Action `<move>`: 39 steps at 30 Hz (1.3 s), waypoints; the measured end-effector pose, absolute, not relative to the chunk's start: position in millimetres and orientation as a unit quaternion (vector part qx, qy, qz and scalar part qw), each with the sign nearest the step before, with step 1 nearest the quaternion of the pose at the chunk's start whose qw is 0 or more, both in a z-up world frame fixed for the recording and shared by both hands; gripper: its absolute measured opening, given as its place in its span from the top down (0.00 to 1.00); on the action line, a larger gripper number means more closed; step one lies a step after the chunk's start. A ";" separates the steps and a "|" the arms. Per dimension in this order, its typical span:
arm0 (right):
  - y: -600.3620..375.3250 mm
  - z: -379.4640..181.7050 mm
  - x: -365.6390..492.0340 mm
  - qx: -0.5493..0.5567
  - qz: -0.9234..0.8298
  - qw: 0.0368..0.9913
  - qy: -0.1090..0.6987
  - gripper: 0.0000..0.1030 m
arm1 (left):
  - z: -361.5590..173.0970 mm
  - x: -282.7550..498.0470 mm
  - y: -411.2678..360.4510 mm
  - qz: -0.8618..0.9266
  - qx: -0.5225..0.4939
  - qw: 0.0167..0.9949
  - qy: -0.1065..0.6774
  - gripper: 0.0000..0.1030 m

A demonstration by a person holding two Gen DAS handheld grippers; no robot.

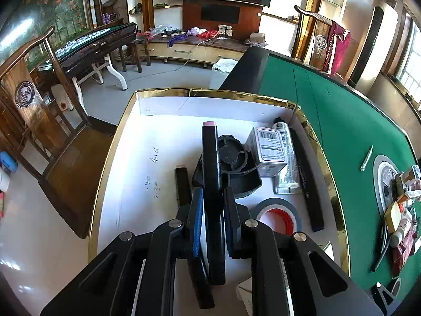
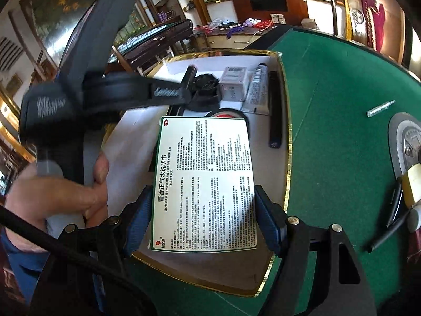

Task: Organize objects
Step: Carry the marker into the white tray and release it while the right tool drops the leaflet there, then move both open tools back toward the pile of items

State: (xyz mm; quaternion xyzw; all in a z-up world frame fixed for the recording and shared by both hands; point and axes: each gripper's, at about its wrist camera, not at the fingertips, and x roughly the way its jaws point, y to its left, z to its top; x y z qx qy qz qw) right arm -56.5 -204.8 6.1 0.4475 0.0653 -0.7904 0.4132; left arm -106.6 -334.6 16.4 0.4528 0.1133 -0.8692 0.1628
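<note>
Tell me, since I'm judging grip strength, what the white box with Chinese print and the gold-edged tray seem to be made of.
The white box with green edging and Chinese print looks like thin printed cardboard, smooth and slightly glossy, with crisp folded edges. The gold-edged white tray seems to be paperboard: matte white inside with pen marks, its rim wrapped in crinkled, mirror-like gold foil.

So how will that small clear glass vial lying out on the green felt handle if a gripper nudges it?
The vial lies on its side and looks cylindrical, so it would likely roll, though the felt may slow it. It looks like thin, clear glass: probably light, slippery and fragile.
</note>
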 end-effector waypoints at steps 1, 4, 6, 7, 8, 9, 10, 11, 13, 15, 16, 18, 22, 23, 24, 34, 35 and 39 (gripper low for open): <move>-206.2 5.6 -54.6 0.443 -0.793 0.412 0.071 0.29 | 15.4 -106.7 -334.4 -0.869 0.453 0.162 0.115 0.88; -209.2 3.5 -53.9 0.446 -0.786 0.420 0.082 0.28 | 13.2 -109.1 -337.7 -0.865 0.460 0.160 0.120 0.88; -207.7 2.2 -53.3 0.456 -0.779 0.422 0.088 0.25 | 13.5 -109.0 -337.5 -0.865 0.460 0.159 0.124 0.88; -206.8 2.3 -51.6 0.455 -0.780 0.419 0.096 0.24 | 14.2 -107.2 -338.0 -0.865 0.459 0.158 0.127 0.88; -206.0 2.9 -50.3 0.452 -0.781 0.419 0.100 0.24 | 15.7 -105.7 -339.2 -0.866 0.455 0.157 0.133 0.88; -204.1 4.2 -48.3 0.449 -0.782 0.419 0.103 0.24 | 17.0 -104.9 -340.3 -0.867 0.453 0.157 0.137 0.88; -199.5 7.1 -45.9 0.442 -0.786 0.419 0.102 0.24 | 18.6 -104.1 -341.9 -0.868 0.448 0.158 0.142 0.88; -195.0 9.9 -44.6 0.439 -0.788 0.421 0.097 0.24 | 20.4 -103.1 -343.8 -0.869 0.443 0.159 0.151 0.88; -184.3 16.6 -43.0 0.435 -0.788 0.427 0.086 0.24 | 24.3 -101.8 -344.0 -0.873 0.431 0.159 0.162 0.87; -170.5 25.0 -41.1 0.425 -0.791 0.434 0.074 0.24 | 28.5 -101.6 -339.4 -0.879 0.420 0.159 0.157 0.87; -157.7 30.7 -40.5 0.417 -0.794 0.438 0.064 0.24 | 31.8 -101.5 -335.0 -0.884 0.412 0.158 0.153 0.87; -132.8 38.3 -41.4 0.414 -0.795 0.442 0.042 0.24 | 36.6 -100.7 -327.2 -0.892 0.402 0.148 0.142 0.83; -76.2 47.9 -46.3 0.406 -0.803 0.437 0.008 0.24 | 50.3 -94.9 -314.8 -0.911 0.370 0.109 0.150 0.74; -54.2 49.2 -48.6 0.401 -0.811 0.427 0.001 0.25 | 54.0 -93.3 -309.0 -0.914 0.365 0.091 0.149 0.73; -36.7 49.9 -50.6 0.396 -0.818 0.417 -0.005 0.25 | 59.1 -93.5 -301.1 -0.919 0.361 0.064 0.145 0.69; 167.9 37.0 -83.3 0.364 -0.890 0.248 -0.121 0.21 | 61.8 -60.8 -76.6 -0.871 0.393 -0.294 -0.038 0.42; 185.2 35.4 -86.2 0.365 -0.888 0.238 -0.148 0.21 | 54.5 -54.1 -56.7 -0.860 0.402 -0.309 -0.064 0.42; 218.5 36.8 -91.6 0.361 -0.877 0.236 -0.210 0.21 | 29.5 -35.1 -8.0 -0.841 0.417 -0.308 -0.152 0.42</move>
